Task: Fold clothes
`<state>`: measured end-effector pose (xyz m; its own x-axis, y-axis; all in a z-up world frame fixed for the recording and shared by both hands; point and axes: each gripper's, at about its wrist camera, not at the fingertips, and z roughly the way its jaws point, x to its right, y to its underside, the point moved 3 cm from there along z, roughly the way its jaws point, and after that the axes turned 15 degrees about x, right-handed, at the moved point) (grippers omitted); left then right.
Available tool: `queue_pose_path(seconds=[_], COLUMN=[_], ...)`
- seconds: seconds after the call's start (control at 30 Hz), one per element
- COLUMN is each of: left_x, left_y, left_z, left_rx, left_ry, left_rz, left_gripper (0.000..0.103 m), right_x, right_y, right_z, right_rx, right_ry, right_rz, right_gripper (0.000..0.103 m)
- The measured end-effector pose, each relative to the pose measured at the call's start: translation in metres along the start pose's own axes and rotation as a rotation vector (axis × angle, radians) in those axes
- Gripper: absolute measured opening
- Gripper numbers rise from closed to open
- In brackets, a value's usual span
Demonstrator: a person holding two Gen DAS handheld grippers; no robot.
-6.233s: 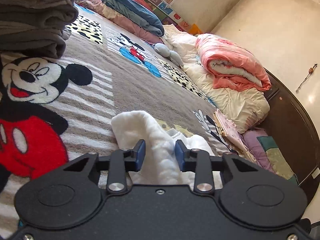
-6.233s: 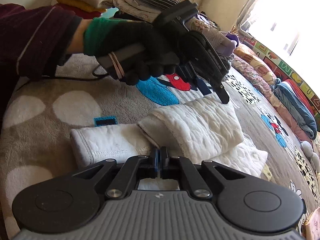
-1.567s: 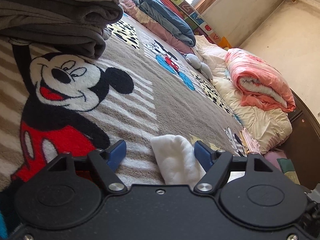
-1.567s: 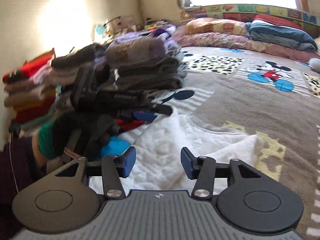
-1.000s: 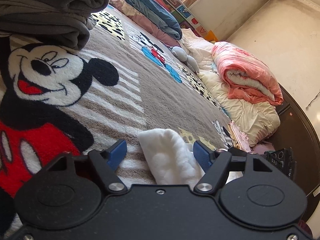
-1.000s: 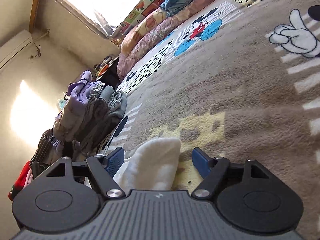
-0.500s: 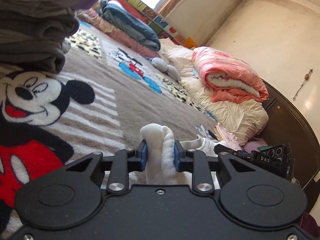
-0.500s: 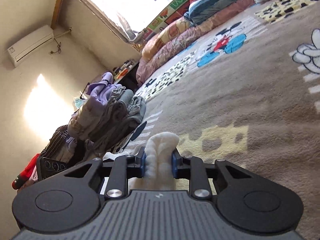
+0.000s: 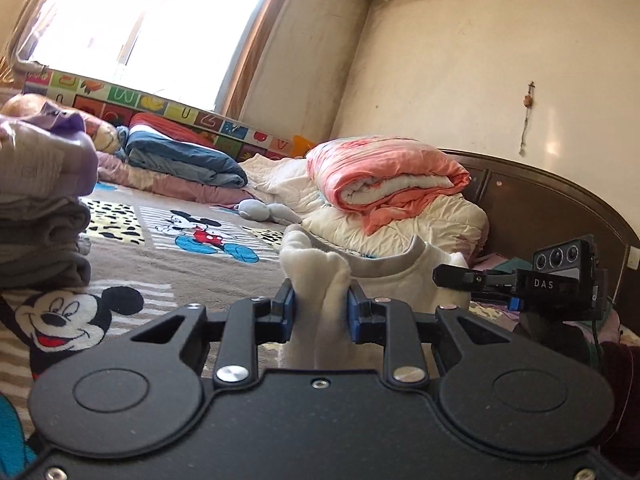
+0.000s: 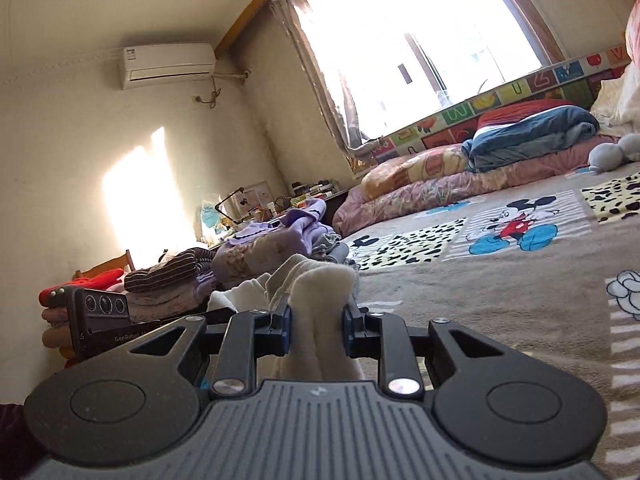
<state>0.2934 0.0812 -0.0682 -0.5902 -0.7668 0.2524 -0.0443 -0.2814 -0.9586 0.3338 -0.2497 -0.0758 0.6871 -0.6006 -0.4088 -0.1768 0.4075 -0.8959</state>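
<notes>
White garment (image 9: 320, 280) bunched between both clamped tongs: left tongs (image 9: 320, 314), right tongs (image 10: 316, 330).

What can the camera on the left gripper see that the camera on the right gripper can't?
Only the left wrist view shows the rolled pink quilt and the dark headboard. Only the right wrist view shows the air conditioner on the wall. Both show the bright window, the cartoon mouse blanket, and a gripper pinching the white garment: left gripper, right gripper.
</notes>
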Motion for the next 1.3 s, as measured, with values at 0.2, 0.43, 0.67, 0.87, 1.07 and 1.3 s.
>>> queue_pose_path(seconds=[0.2,0.43,0.67,0.87,1.07,1.3], left_x=[0.042,0.094,0.129,0.148,0.159,0.156], left_y=[0.0,0.026,0.069,0.109,0.102,0.112], left_z=[-0.03,-0.063,-0.088,-0.09,-0.091,-0.077], left_rx=[-0.032,-0.161,-0.289,-0.295,-0.237,-0.281], left_ry=[0.052,0.086,0.039,-0.046,-0.122,-0.256], left_rz=[0.103,0.316,0.6,0.813,0.85,0.927], left_gripper=[0.025,0.031,0.036,0.04,0.048,0.031], right_x=[-0.032,-0.068,-0.1,-0.125,-0.147,-0.098], right_y=[0.001,0.014,0.045,0.079,0.072,0.034], right_z=[-0.035,-0.08,-0.116,-0.128,-0.146,-0.145], right_rx=[-0.003,-0.076,-0.199,-0.317,-0.264,0.02], right_ry=[0.0,0.047,0.148,0.191,0.195,0.303], right_rz=[-0.032,-0.119,-0.338,-0.536,-0.465,0.011], right_gripper=[0.026,0.035,0.038,0.043,0.051,0.063])
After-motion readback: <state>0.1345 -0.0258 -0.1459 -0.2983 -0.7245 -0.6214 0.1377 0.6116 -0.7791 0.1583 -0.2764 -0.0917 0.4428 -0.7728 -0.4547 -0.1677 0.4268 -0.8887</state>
